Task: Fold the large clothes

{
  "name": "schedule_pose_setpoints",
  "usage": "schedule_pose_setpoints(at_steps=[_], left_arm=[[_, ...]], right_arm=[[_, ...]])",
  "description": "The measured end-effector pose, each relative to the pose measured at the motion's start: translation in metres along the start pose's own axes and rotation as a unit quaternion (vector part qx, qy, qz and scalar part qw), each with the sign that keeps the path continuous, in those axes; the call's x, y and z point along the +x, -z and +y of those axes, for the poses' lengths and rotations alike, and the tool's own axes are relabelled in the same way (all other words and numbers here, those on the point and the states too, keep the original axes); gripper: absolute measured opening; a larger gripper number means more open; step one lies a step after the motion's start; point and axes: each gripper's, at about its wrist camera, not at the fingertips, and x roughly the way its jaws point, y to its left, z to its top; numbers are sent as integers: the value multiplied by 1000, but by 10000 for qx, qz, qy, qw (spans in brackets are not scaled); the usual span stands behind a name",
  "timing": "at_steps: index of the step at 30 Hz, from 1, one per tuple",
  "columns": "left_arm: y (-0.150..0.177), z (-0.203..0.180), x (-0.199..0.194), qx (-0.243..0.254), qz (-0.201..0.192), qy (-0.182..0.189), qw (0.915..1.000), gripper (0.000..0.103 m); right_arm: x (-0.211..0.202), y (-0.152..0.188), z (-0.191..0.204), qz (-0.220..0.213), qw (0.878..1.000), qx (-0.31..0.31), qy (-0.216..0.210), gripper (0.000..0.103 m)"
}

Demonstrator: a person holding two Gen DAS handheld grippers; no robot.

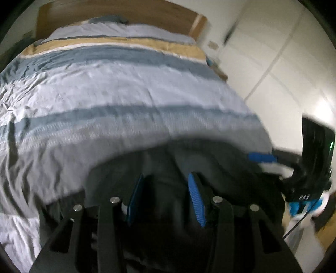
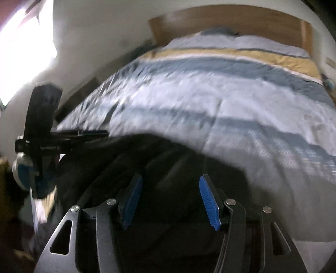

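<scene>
A dark garment (image 1: 168, 163) lies at the near end of a bed, blurred by motion; it also shows in the right wrist view (image 2: 168, 163). My left gripper (image 1: 166, 184) is open, its blue pads apart just over the dark cloth. My right gripper (image 2: 171, 189) is open too, its pads wide apart above the same cloth. Neither holds anything. The right gripper shows at the right edge of the left wrist view (image 1: 262, 157), and the left gripper shows at the left of the right wrist view (image 2: 92, 133).
The bed has a striped duvet (image 1: 117, 88) in pale blue, grey-blue and tan, with a wooden headboard (image 1: 134, 10) at the far end. White wardrobe doors (image 1: 273, 52) stand to the right of the bed. A bright window (image 2: 25, 42) is at the left.
</scene>
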Motion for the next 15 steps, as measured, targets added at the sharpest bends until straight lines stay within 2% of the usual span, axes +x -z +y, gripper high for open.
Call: schedule_pose_setpoints(at_steps=[3, 6, 8, 12, 15], left_arm=[[37, -10, 11, 161, 305, -106, 9993, 43], [69, -12, 21, -1, 520, -48, 9986, 42], [87, -17, 31, 54, 663, -167, 9976, 42], [96, -21, 32, 54, 685, -219, 9974, 42], [88, -21, 13, 42, 507, -186, 9985, 42]], right_arm=[[9, 31, 16, 413, 9985, -345, -9, 56], [17, 54, 21, 657, 9971, -378, -73, 56], [22, 68, 21, 801, 9961, -348, -91, 56], [33, 88, 21, 1036, 9940, -350, 61, 56], [26, 86, 22, 981, 9945, -336, 126, 56]])
